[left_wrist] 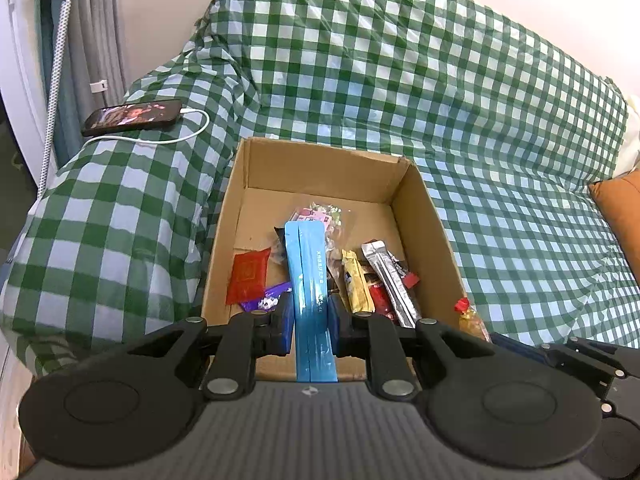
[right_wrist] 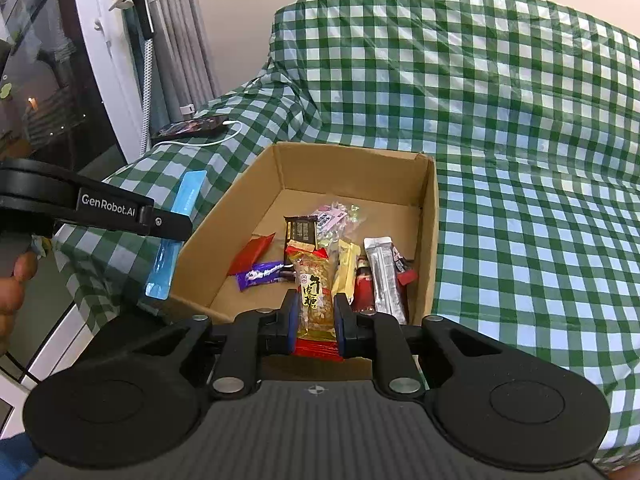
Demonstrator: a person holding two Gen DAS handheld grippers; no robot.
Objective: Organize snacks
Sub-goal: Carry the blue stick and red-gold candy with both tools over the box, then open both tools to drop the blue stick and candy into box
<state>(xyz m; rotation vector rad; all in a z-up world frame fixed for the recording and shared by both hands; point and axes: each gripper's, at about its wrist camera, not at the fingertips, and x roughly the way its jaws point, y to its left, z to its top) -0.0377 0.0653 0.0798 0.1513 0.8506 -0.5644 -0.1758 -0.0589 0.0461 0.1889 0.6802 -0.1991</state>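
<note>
So both grippers have their hands full here. The left gripper [left_wrist: 310,322] is clenched on a long light-blue packet [left_wrist: 310,280], which stands on edge between the pads and pokes out toward 12 o'clock over the cardboard box [left_wrist: 320,162]. In the right wrist view that same packet shows at about 9 o'clock, just outside the box's left wall, held up in the air by the black arm with the white lettering.

The right gripper [right_wrist: 316,320] is clamped tight on a clear candy packet with peanut-looking filling [right_wrist: 314,296], red at both ends, held over the box's near edge.

The box sits open on a green-and-white checked cloth [left_wrist: 440,100] draped over what looks like a sofa. Lying loose on its floor:
- a red packet [left_wrist: 248,274] toward 9 o'clock
- a purple wrapper [right_wrist: 260,274] right next to it
- a dark chocolate bar [right_wrist: 301,232] and a clear bag of pastel sweets [right_wrist: 336,216] toward 12 o'clock
- a yellow stick [left_wrist: 357,284] and a silver stick [left_wrist: 390,284] along the right wall, with some red bits tucked between them

Off at 10 o'clock a phone [left_wrist: 134,117] lies on the cloth with a white cable [left_wrist: 192,128] plugged in. Fingers of the person's left hand [right_wrist: 14,280] peek in at the left edge of the right wrist view.
</note>
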